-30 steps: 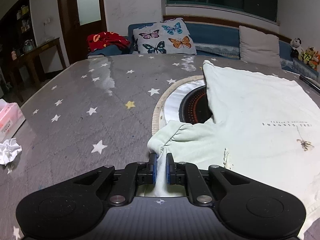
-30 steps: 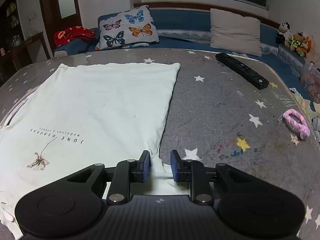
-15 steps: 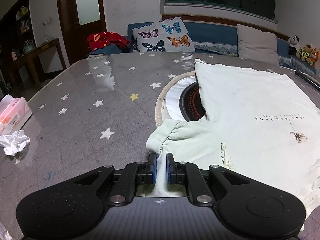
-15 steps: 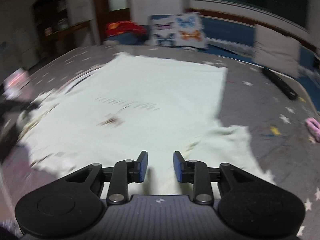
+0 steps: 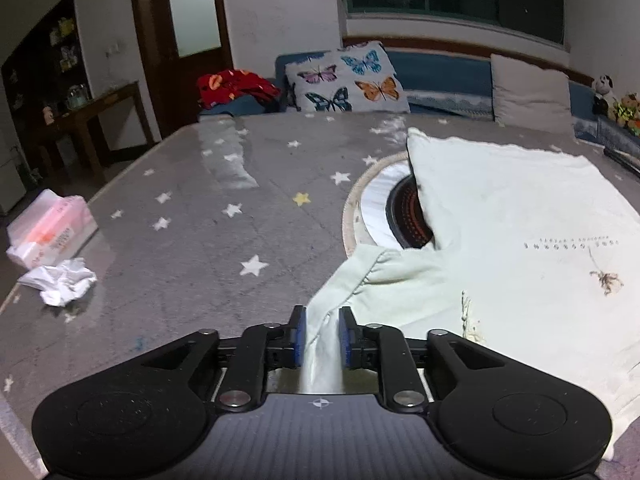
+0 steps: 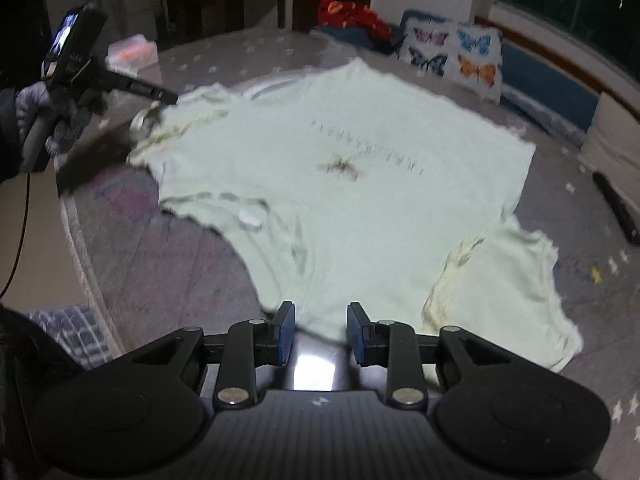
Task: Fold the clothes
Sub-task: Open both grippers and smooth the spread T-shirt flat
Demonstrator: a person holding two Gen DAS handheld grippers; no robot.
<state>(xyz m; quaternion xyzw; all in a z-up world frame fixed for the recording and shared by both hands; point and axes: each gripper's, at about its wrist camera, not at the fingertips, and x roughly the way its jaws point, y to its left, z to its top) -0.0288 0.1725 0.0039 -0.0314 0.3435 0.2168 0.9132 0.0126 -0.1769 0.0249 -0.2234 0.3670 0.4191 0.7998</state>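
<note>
Across the star-printed table (image 5: 192, 240) the pale T-shirt (image 6: 360, 184) lies spread flat, ready for folding. The left gripper (image 5: 322, 330) is opening its fingers, a sleeve between them; the right gripper (image 6: 320, 330) hovers, fingers apart, gripping nothing.

Two matte black grippers: left gripper (image 5: 322, 330) and right gripper (image 6: 321, 332) alike, each with blue pads (image 5: 299, 334) on slim fingers, silver screws (image 6: 402, 395) at the pivots, round black side discs, a ribbed grey top with a small crosshair mark. Far left, grey knit glove (image 6: 34, 110), thin dark cable (image 6: 18, 240)
</note>
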